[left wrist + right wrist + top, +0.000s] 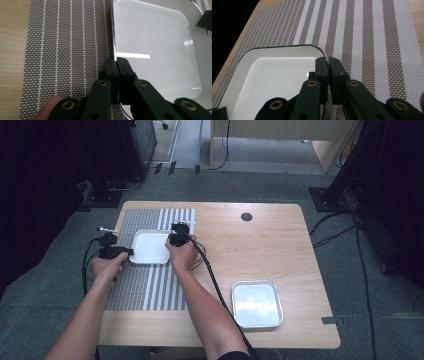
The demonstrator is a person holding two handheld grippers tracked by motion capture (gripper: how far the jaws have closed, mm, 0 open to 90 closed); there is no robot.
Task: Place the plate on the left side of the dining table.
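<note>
Claws (131, 252) (169, 240) pinching opposite tray (150, 247) rims

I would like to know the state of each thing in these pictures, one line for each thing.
White tray: empty, on the striped placemat, gripped at two opposite rims.
Left gripper: shut on the white tray's rim.
Right gripper: shut on the white tray's rim.
Striped placemat: flat on the table, under the white tray.
Metal tray: empty, on bare wood near the table's front right, untouched.
Table: wooden, with a dark round cap near its far edge.
</note>
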